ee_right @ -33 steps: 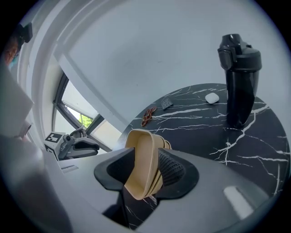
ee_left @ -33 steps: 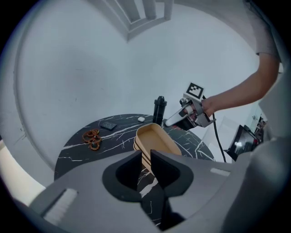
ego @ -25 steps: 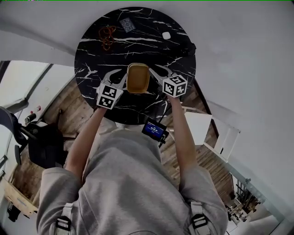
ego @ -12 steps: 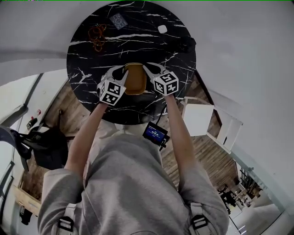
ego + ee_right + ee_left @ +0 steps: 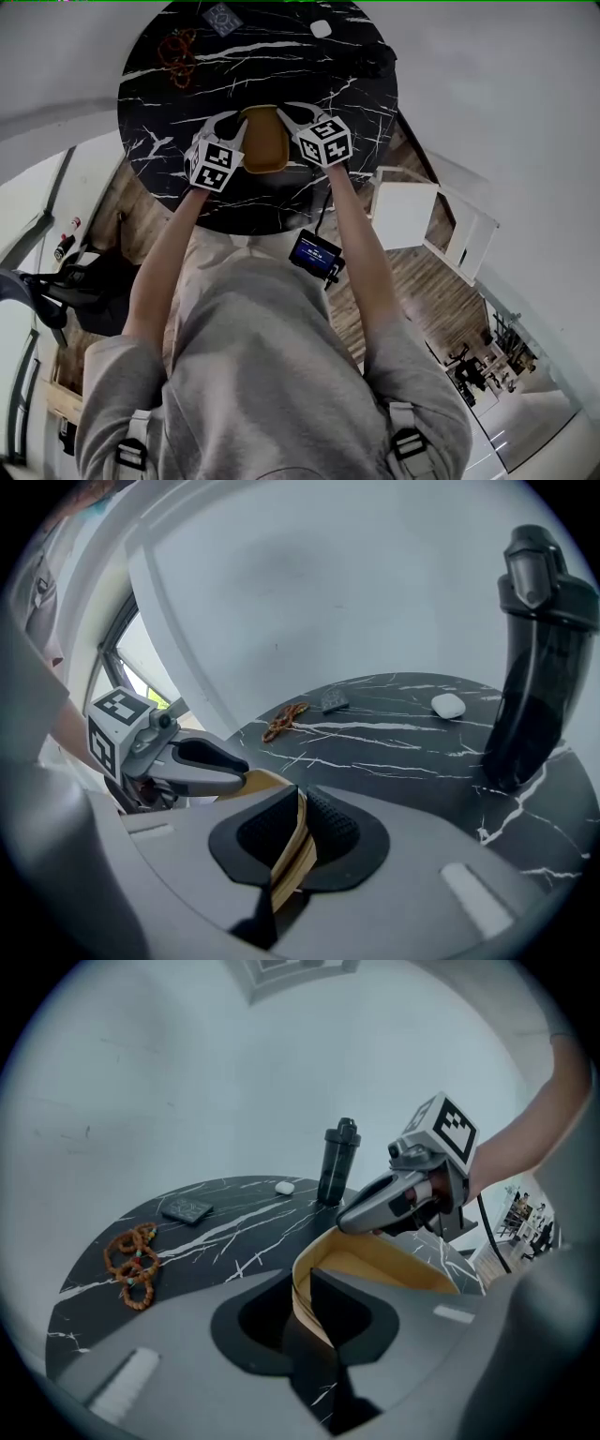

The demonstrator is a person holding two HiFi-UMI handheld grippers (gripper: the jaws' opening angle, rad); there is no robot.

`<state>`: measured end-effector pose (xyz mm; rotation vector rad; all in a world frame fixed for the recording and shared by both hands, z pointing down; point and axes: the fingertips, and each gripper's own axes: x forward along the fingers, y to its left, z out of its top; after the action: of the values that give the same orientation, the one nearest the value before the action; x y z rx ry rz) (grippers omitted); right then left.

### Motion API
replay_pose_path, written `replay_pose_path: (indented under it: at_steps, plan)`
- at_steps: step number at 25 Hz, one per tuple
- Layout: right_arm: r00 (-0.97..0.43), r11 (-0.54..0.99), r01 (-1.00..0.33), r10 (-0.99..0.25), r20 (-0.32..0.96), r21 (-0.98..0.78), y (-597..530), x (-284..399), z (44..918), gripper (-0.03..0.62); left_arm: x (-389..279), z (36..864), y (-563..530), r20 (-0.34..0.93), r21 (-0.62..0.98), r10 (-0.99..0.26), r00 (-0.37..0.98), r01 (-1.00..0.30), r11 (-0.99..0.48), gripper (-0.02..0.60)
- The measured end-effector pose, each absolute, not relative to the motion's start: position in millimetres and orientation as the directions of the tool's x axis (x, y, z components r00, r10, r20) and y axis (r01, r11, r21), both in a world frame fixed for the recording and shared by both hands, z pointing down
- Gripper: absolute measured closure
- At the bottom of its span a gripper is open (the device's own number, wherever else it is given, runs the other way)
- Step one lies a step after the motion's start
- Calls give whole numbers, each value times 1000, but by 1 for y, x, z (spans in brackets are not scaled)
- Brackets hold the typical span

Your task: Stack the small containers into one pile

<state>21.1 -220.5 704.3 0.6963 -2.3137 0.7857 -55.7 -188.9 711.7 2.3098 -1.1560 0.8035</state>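
Pinching with the left gripper (image 5: 302, 1309) on the left wall of the yellow container (image 5: 263, 142), pressing its pads on both sides of that thin wall. Squeezing with the right gripper (image 5: 292, 844) on the right wall, with jaws just having been closing and now biting on a rim of a few thin layers lying tight together. Holding the container between the two grippers, open side facing up, long way pointing away from the person. Holding it low over the round black table (image 5: 159, 112) with white lines running through it; not being able to tell about touching the top. Seeing, farther back on the left, a bunch of brown bead bracelets (image 5: 176, 52) lying flat, well apart from the container. Seeing, farther back on the right, a tall black bottle (image 5: 539, 667) standing upright near the table's edge. Finding, farther still, a small white pebble-like thing (image 5: 321, 28) and a flat dark square (image 5: 223, 17) lying near the far edge, apart from each other, with a pale wall (image 5: 187, 1082) rising behind.
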Motion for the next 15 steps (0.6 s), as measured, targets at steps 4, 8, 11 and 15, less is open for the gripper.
replay_pose_path:
  at_steps: [4, 8, 11, 15]
  plan:
    - [-666, 676, -646, -272, 695, -355, -219, 27, 709, 545, -52, 712, -191, 654, 143, -576, 490, -828, -542, 517]
    - [-695, 624, -660, -293, 657, -419, -211, 34, 695, 501, -58, 704, -171, 649, 235, -557, 518, -833, -502, 482]
    - [-692, 590, -669, -272, 669, -452, -201, 41, 702, 466, -59, 707, -152, 646, 328, -532, 548, -828, -454, 472]
    - [-661, 550, -690, -212, 720, -471, -181, 43, 723, 465, -50, 722, -126, 673, 405, -474, 568, -819, -406, 451]
